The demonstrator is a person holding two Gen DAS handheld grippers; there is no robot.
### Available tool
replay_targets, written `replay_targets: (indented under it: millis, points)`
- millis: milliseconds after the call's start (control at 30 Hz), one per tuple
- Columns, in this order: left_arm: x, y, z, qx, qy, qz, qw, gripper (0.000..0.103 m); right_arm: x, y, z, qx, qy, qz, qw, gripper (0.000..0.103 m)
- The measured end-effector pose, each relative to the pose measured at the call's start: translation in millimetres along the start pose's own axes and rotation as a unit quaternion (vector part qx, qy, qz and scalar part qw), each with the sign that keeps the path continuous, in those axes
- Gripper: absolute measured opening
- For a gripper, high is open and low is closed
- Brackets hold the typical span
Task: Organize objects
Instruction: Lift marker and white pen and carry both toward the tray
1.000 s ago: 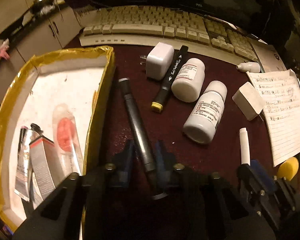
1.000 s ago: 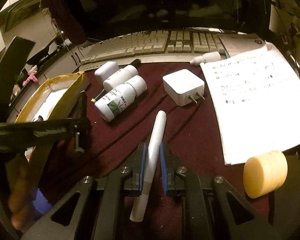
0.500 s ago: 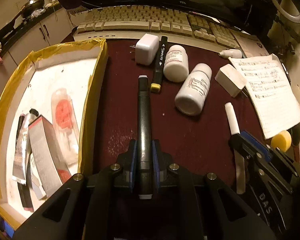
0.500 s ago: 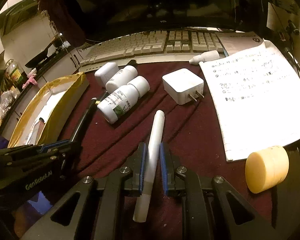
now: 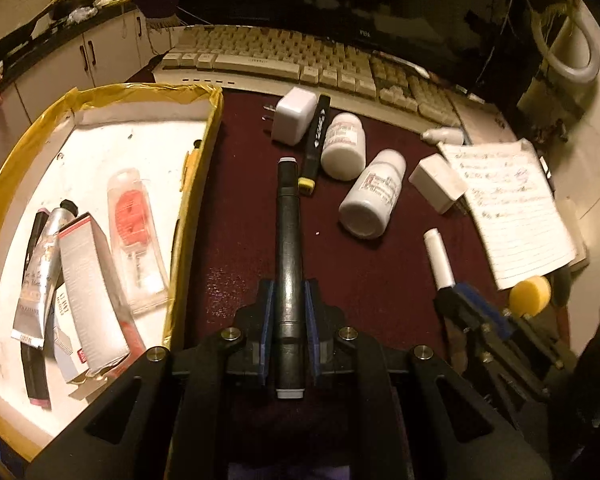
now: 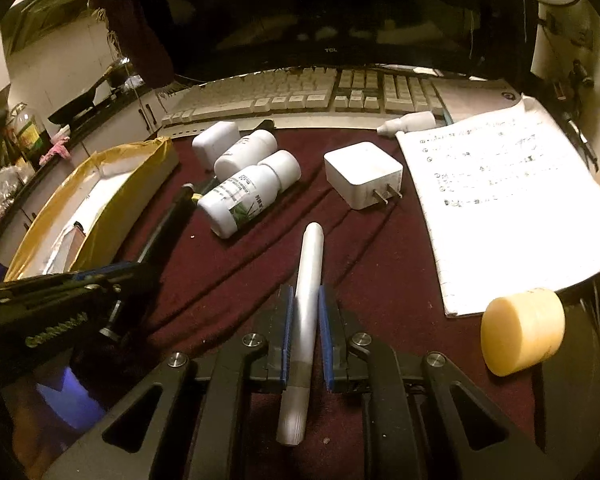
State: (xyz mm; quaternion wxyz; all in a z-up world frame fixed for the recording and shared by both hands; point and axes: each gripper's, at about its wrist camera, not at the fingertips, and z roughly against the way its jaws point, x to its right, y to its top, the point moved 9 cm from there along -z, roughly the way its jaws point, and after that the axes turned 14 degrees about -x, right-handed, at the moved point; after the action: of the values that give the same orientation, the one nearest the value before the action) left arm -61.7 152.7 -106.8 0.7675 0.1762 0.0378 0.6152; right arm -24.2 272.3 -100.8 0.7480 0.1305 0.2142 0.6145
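My left gripper [image 5: 289,292] is shut on a dark grey marker [image 5: 288,232], held over the maroon cloth just right of the yellow-rimmed box [image 5: 204,168]. My right gripper [image 6: 305,300] is shut on a white pen [image 6: 308,276] above the cloth; it also shows in the left wrist view [image 5: 440,260]. Two white pill bottles [image 5: 370,200] [image 5: 344,146], a black highlighter [image 5: 316,144] and two white chargers [image 5: 292,120] [image 5: 438,182] lie on the cloth. The left gripper shows at the left of the right wrist view [image 6: 80,292].
The box holds a tube [image 5: 40,264], a carton [image 5: 88,292], and a clear packet [image 5: 134,232]. A keyboard [image 5: 292,60] lies at the back. A written notepad [image 6: 500,200], a small dropper bottle [image 6: 410,122] and a yellow cylinder [image 6: 522,330] are at the right.
The left gripper closed on the dark marker, which turned from a slant to straight along the fingers, and lifted it. The right gripper stays shut on the white pen.
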Motion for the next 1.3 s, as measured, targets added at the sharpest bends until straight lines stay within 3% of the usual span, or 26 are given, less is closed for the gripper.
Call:
replay_targets:
  millis: [367, 533, 767, 933, 1167, 1300]
  points:
    - [-3, 0, 18, 0.009, -0.039, 0.006, 0.9992, 0.012, -24, 0, -1, -0.008, 0.025, 0.017, 1.0, 0.011]
    - [-8, 0, 37, 0.022, -0.069, 0.015, 0.9972, 0.012, -24, 8, 15, 0.023, 0.043, -0.002, 0.999, 0.011]
    - [-34, 3, 59, 0.039, -0.113, 0.046, 0.9917, 0.012, -52, 21, 31, 0.04, 0.106, 0.01, 0.993, 0.011]
    - [-78, 1, 70, 0.054, -0.142, 0.098, 0.9836, 0.012, -89, 30, 26, 0.015, 0.167, 0.027, 0.986, 0.011]
    - [-140, -4, 75, 0.066, -0.125, 0.163, 0.9765, 0.012, -148, 43, 20, -0.017, 0.238, 0.062, 0.969, 0.011]
    - [-169, -7, 68, 0.057, -0.094, 0.193, 0.9749, 0.012, -178, 50, 9, -0.023, 0.236, 0.087, 0.968, 0.011]
